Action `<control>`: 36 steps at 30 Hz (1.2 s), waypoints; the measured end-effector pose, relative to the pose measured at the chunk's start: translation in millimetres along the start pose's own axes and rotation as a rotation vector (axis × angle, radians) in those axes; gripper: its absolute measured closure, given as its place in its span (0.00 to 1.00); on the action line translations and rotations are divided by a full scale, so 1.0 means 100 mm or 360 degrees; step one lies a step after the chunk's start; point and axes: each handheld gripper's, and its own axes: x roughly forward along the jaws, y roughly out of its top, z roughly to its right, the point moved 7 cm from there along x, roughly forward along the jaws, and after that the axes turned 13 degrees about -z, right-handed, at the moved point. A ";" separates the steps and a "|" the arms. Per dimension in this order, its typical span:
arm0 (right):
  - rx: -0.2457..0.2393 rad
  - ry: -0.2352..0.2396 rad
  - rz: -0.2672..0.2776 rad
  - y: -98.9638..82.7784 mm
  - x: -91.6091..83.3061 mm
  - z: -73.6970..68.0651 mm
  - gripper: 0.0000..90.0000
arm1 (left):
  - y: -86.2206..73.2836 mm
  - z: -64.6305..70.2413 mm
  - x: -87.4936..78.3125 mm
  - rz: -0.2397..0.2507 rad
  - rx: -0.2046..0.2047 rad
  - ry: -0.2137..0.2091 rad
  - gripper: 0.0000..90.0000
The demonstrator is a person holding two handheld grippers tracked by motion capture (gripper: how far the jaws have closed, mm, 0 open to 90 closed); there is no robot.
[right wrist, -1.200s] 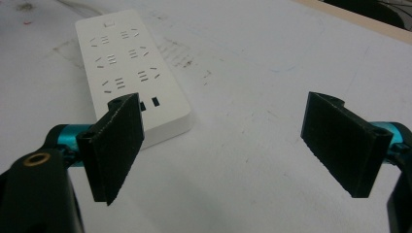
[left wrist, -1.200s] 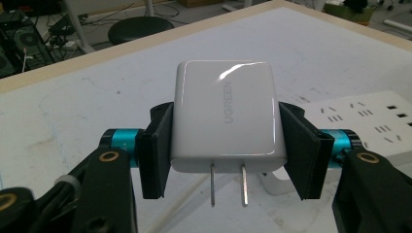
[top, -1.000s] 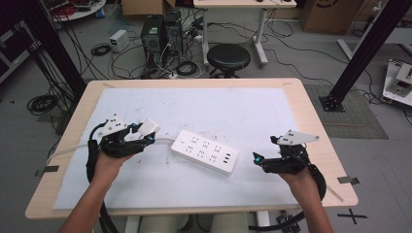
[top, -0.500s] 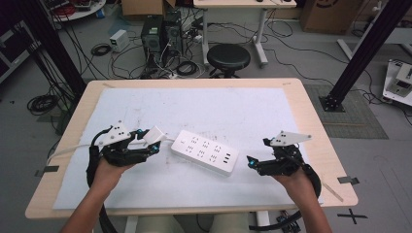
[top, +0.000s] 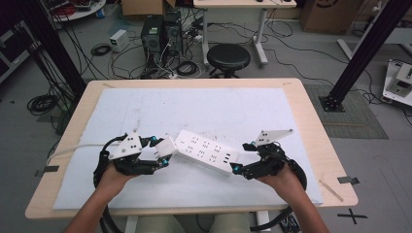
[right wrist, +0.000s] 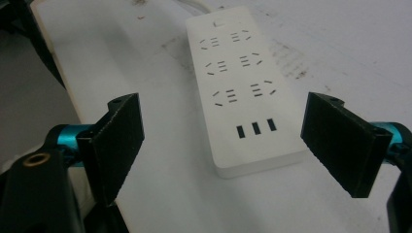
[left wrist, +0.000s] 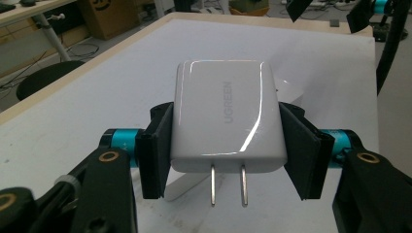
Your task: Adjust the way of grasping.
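Note:
A white power strip (top: 206,151) lies slantwise on the white mat, between my two grippers. My left gripper (top: 163,154) is shut on a white plug-in charger (top: 166,145), which hovers at the strip's left end. In the left gripper view the charger (left wrist: 226,111) sits squarely between the black pads (left wrist: 155,145), with its two metal prongs (left wrist: 228,187) pointing back toward the camera. My right gripper (top: 241,157) stands open at the strip's right end. In the right gripper view the strip (right wrist: 240,77) lies ahead of my right gripper (right wrist: 232,144), USB ports nearest, and no pad touches it.
A white mat (top: 204,107) covers most of the wooden table (top: 316,126). The strip's white cable (top: 73,148) runs off the left edge. On the floor beyond the table stand a black stool (top: 228,56) and computer towers (top: 158,31), with cables around them.
Both hands have moved inward toward the power strip. The left one carried the charger rightward to the strip's left end, and the right one slid left to its right end.

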 end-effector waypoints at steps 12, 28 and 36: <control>0.0037 0.0213 -0.0005 0.12 0.11 -0.12 0.18 | 0.07 0.16 0.14 0.0001 0.0118 -0.0073 0.47; 0.0131 0.0527 -0.0040 0.33 0.26 -0.27 0.19 | 0.13 0.35 0.27 -0.0028 0.0366 -0.0104 0.47; 0.0191 0.0646 -0.0091 0.41 0.38 -0.34 0.19 | 0.16 0.39 0.32 -0.0026 0.0440 -0.0063 0.47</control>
